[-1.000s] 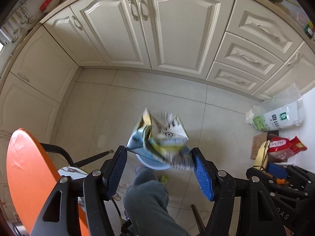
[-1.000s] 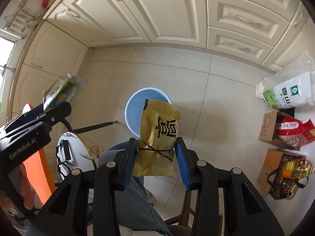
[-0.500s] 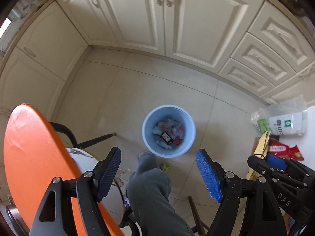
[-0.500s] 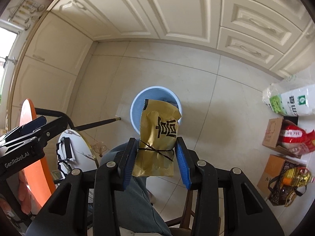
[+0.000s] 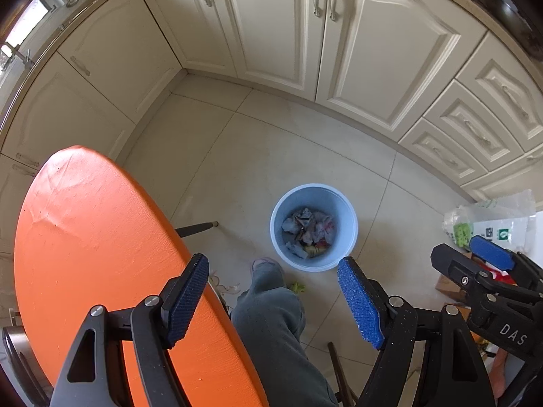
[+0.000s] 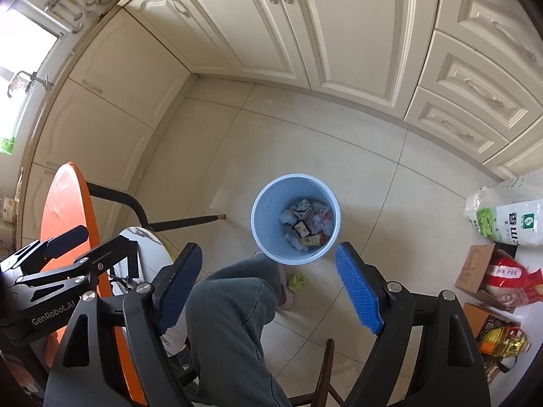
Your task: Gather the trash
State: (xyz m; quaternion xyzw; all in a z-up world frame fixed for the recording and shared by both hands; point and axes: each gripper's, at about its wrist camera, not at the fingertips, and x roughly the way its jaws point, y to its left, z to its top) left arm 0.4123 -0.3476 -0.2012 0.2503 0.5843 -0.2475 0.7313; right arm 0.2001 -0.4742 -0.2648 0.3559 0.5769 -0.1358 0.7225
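The right gripper [image 6: 269, 288] stood with its jaws released, having just been opening, and nothing lay between them; the left gripper [image 5: 273, 300] likewise stood wide apart and empty. Directly beyond both pairs of jaws, at centre frame on the tiled floor [image 6: 356, 156], the light-blue trash bin [image 6: 261, 210] held crumpled wrappers [image 6: 305, 225], with a yellow-green scrap [image 6: 296, 282] lying on the floor just beside its base near the person's grey-trousered leg [image 6: 230, 315]. An orange worktop [image 5: 95, 247] filled the lower left, cream cabinets [image 5: 278, 23] ran along the top, and bags and boxes [image 6: 499, 247] sat at right.
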